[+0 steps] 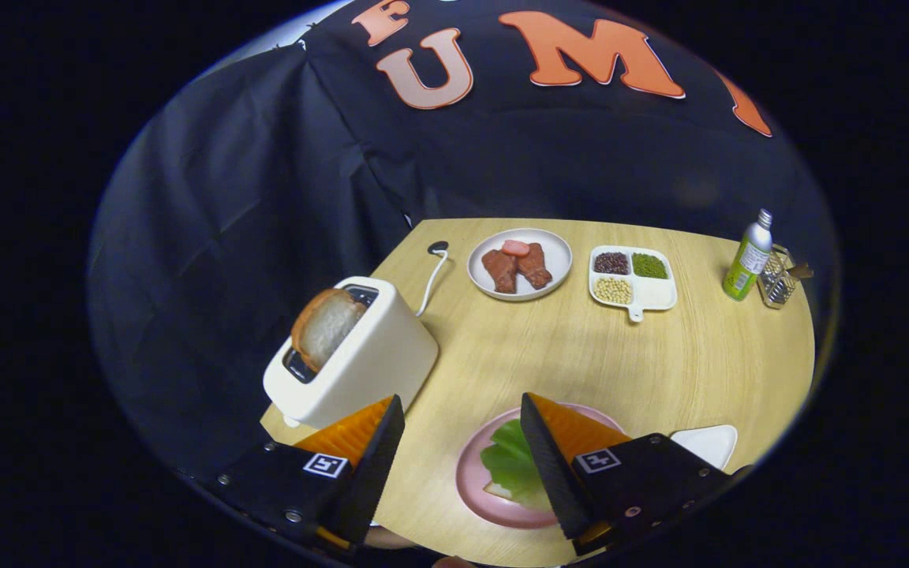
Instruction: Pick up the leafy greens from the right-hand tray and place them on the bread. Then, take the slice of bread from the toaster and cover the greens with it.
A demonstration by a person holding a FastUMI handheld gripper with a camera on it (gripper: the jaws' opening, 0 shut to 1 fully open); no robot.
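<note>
Already, greens (511,465) lie on pink plate (494,509), ruffled leaf over pale bread edge, partly behind right finger. Gripper (462,457) spread wide, empty, above plate. Step in hand: toast (327,325), rounded crusty slice tilted up from slot of glossy cream toaster (360,355). Approach from above, pinch flat faces, lift straight. 2 dishes beyond on wood table (581,355).

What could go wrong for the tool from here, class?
1. The bread slice leans out of the toaster; a pinch on its edge might tear it or let it slip.
2. The toaster looks light and could tip or slide during the pull.
3. The open tool hangs above the greens on the pink plate; swinging low could drag them off.
</note>
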